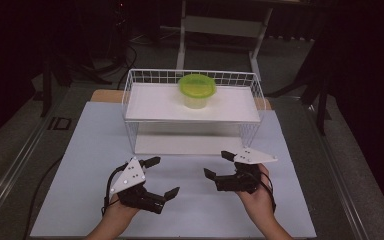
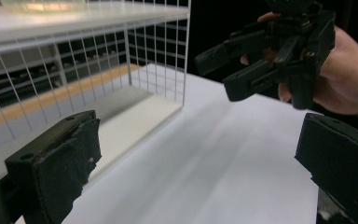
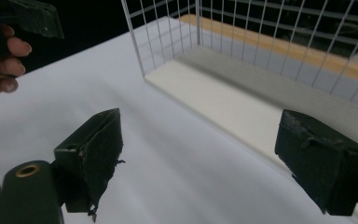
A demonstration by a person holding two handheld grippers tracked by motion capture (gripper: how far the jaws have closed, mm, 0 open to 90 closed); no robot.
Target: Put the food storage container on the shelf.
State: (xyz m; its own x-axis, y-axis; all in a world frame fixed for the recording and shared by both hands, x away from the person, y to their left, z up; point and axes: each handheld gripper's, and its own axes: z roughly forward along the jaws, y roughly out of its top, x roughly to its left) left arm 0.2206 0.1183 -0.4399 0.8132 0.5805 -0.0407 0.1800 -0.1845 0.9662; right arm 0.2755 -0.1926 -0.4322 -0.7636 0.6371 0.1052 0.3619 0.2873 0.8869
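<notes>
So the green-lidded tub (image 1: 196,90) is sitting on the top shelf of the white wire rack (image 1: 130,95), about mid-shelf and toward the back. I'm guessing it's thin, light plastic: stiff enough at the lid rim, but the clear body is probably flexing if squeezed hard, and smooth enough to be slippery. I'd be pinching it across the body just under the lid, or pressing from both sides. What's inside I can't tell; something pale is showing through the wall, that's all. The rack's lower shelf is looking bare.

Both grippers are hovering low over the white table mat (image 1: 80,165), in front of the rack and well apart from the tub. The left gripper (image 1: 159,176) is gaping wide with nothing in it, and the right gripper (image 1: 216,164) is also spread open and holding nothing.
</notes>
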